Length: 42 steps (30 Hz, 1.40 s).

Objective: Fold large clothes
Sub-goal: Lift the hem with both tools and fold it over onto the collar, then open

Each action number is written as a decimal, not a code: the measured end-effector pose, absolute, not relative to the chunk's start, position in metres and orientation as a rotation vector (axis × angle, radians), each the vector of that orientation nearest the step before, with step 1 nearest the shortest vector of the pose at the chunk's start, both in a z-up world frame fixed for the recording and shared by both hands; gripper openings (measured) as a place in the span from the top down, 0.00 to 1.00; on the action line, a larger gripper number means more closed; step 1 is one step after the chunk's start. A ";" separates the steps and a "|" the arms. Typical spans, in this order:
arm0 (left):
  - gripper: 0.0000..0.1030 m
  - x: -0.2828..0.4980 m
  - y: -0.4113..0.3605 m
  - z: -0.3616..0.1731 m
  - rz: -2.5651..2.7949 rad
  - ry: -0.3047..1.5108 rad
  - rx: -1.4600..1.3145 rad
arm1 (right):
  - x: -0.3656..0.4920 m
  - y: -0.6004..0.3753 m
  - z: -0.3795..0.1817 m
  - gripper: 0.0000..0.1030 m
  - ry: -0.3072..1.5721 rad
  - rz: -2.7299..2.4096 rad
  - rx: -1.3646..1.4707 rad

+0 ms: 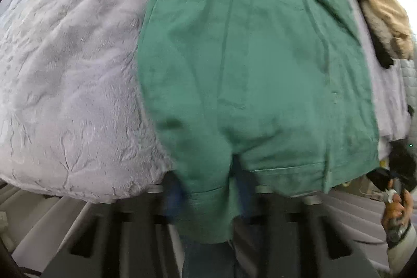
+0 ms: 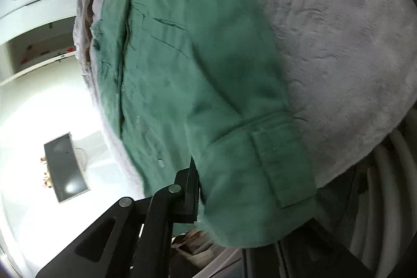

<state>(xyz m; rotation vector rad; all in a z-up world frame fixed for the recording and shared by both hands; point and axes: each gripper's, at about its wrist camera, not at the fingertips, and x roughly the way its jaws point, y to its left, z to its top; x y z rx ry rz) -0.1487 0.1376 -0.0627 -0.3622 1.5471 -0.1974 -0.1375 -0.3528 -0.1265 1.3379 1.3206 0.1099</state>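
Ahead of both hand-held grippers, on a grey plush blanket (image 1: 73, 64): green shirt (image 1: 247, 64), sleeves apparently folded in, lengthwise fold judged pending. Left hand-held gripper (image 1: 208, 189) pinches the hem, level and facing forward. Right hand-held gripper (image 2: 234, 202), rolled sideways, grips the cuffed edge.

One green shirt (image 1: 247, 64), one grey fleece blanket (image 1: 73, 69), one tan furry garment (image 1: 383, 17), one wall screen (image 2: 66, 167).
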 end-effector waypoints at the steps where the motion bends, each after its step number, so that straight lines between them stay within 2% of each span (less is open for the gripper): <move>1: 0.81 -0.147 0.141 -0.058 -0.218 1.549 -0.401 | -0.133 -0.353 -0.122 0.91 1.313 0.145 1.330; 5: 0.84 -0.141 0.157 -0.041 -0.257 1.521 -0.623 | -0.104 -0.354 -0.090 0.91 1.245 0.321 1.350; 9: 0.85 -0.125 0.171 -0.011 -0.250 1.400 -0.834 | -0.060 -0.358 -0.059 0.91 1.200 0.442 1.335; 16: 0.85 -0.052 0.181 0.048 -0.205 1.122 -0.964 | 0.045 -0.364 -0.026 0.91 1.161 0.563 1.249; 20: 0.85 0.006 0.178 0.059 -0.182 1.033 -0.951 | 0.114 -0.370 -0.019 0.91 1.127 0.556 1.226; 28: 0.84 0.141 0.178 0.027 -0.143 1.015 -0.818 | 0.227 -0.368 -0.064 0.91 1.121 0.408 1.192; 34: 0.84 0.205 0.168 -0.022 -0.117 1.075 -0.727 | 0.267 -0.364 -0.116 0.87 1.142 0.302 1.219; 38: 0.84 0.218 0.162 -0.041 -0.103 1.092 -0.640 | 0.274 -0.367 -0.134 0.85 1.135 0.301 1.261; 41: 0.80 0.220 0.164 -0.044 -0.100 1.094 -0.621 | 0.276 -0.369 -0.126 0.75 1.117 0.324 1.242; 42: 0.73 0.221 0.165 -0.042 -0.101 1.093 -0.621 | 0.276 -0.372 -0.121 0.64 1.107 0.331 1.234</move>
